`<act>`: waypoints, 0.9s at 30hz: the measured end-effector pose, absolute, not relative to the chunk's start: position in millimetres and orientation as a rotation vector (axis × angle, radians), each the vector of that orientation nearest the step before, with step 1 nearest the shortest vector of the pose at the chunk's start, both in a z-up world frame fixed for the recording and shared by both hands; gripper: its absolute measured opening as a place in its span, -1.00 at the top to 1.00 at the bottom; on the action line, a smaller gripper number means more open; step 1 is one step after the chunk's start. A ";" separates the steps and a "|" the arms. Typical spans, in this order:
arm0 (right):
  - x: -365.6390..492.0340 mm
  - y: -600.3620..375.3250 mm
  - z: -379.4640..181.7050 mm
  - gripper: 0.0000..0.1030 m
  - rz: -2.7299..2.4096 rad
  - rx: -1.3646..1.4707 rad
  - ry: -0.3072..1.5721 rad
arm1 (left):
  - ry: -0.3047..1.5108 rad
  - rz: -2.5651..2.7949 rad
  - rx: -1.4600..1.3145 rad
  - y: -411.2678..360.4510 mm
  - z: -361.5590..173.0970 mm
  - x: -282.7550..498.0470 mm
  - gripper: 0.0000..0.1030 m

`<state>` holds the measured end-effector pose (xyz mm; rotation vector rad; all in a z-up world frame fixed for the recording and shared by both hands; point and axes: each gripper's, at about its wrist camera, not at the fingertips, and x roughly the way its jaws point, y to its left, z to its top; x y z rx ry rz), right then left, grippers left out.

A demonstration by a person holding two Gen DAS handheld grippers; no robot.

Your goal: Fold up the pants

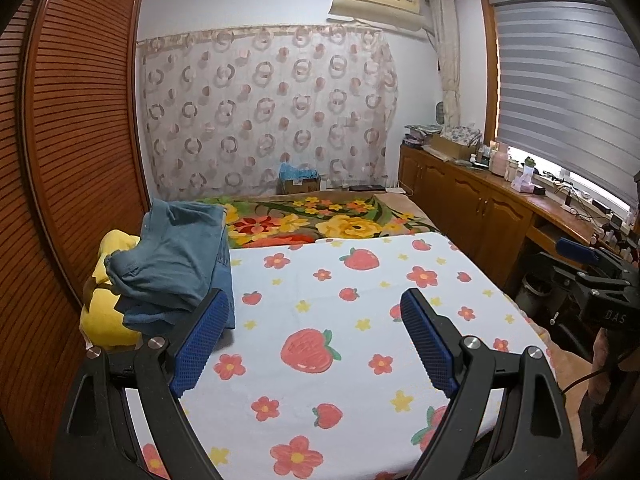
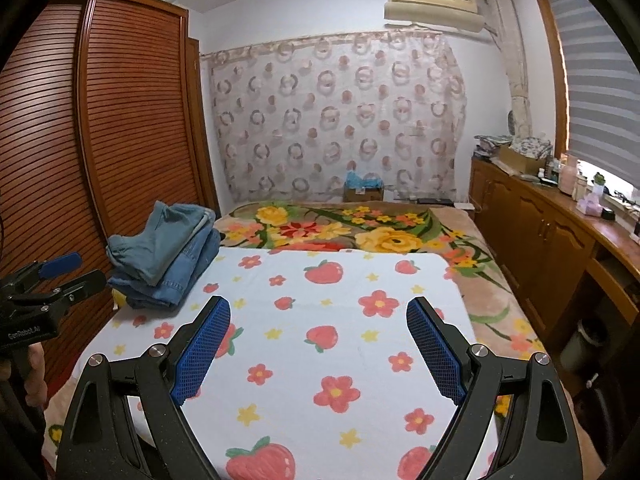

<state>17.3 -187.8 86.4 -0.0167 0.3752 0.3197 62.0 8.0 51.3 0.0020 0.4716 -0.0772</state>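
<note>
Clearly I read "GenRobot.AI" on my left gripper [image 2: 60, 276]; both it and my right gripper [image 2: 318, 344] gape wide, holding nothing, right of the pants [image 2: 168, 256] along the strawberry sheet [image 2: 320, 280] edge.

Both wrist views look low along the strawberry cloth [image 1: 360, 280] toward the curtained wall [image 2: 340, 120]

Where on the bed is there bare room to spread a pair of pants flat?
The strawberry-print sheet lies bare from the denim pile at its left edge across to the floral blanket bordering its far side. Both the left tool and right tool hover open above it. The pile's corner is crowded.
</note>
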 end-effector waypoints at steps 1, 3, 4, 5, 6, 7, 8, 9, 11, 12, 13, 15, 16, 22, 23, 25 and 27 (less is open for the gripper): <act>14.2 -187.1 85.8 -0.77 0.318 -0.016 0.371 | 0.469 -0.077 0.001 7.8 53.0 61.1 -0.71; 7.9 -186.3 89.7 -0.77 0.310 -0.017 0.358 | 0.461 -0.079 0.000 7.1 57.0 58.5 -0.71; 7.4 -186.8 90.9 -0.77 0.310 -0.016 0.354 | 0.459 -0.079 0.001 6.7 59.3 57.7 -0.71; 5.3 -187.1 91.6 -0.77 0.308 -0.016 0.348 | 0.454 -0.077 0.004 6.3 62.3 56.4 -0.71; 2.9 -185.7 92.9 -0.77 0.303 -0.017 0.344 | 0.451 -0.077 0.005 6.4 63.9 55.3 -0.71; 2.5 -185.6 93.6 -0.77 0.302 -0.018 0.339 | 0.443 -0.076 0.005 6.6 67.1 53.6 -0.71; 0.2 -184.7 94.1 -0.77 0.300 -0.019 0.333 | 0.436 -0.073 0.005 6.9 69.7 51.9 -0.71; -2.0 -183.2 94.3 -0.77 0.297 -0.021 0.328 | 0.431 -0.072 0.003 7.6 71.0 51.2 -0.71; -5.6 -181.3 93.1 -0.77 0.292 -0.024 0.320 | 0.416 -0.071 -0.003 9.6 76.1 47.5 -0.71; -7.8 -180.2 93.4 -0.77 0.290 -0.024 0.315 | 0.409 -0.068 -0.006 10.7 77.9 46.0 -0.71; -9.7 -179.0 92.9 -0.77 0.288 -0.025 0.311 | 0.401 -0.064 -0.007 12.0 80.3 43.7 -0.71; -11.4 -179.0 91.7 -0.77 0.283 -0.027 0.303 | 0.392 -0.059 -0.008 13.6 82.6 40.6 -0.71; -12.1 -179.0 91.0 -0.77 0.281 -0.028 0.301 | 0.391 -0.057 -0.008 14.0 83.2 40.1 -0.71; -11.5 -181.1 87.4 -0.77 0.283 -0.026 0.304 | 0.394 -0.054 -0.009 16.2 82.6 38.5 -0.71; -11.1 -181.0 87.6 -0.77 0.283 -0.027 0.305 | 0.395 -0.056 -0.009 16.7 82.7 38.1 -0.71; -11.1 -180.9 87.6 -0.77 0.283 -0.027 0.305 | 0.397 -0.056 -0.009 16.5 82.8 38.0 -0.71; -10.7 -181.3 86.8 -0.77 0.281 -0.026 0.305 | 0.395 -0.055 -0.008 16.2 82.7 38.6 -0.71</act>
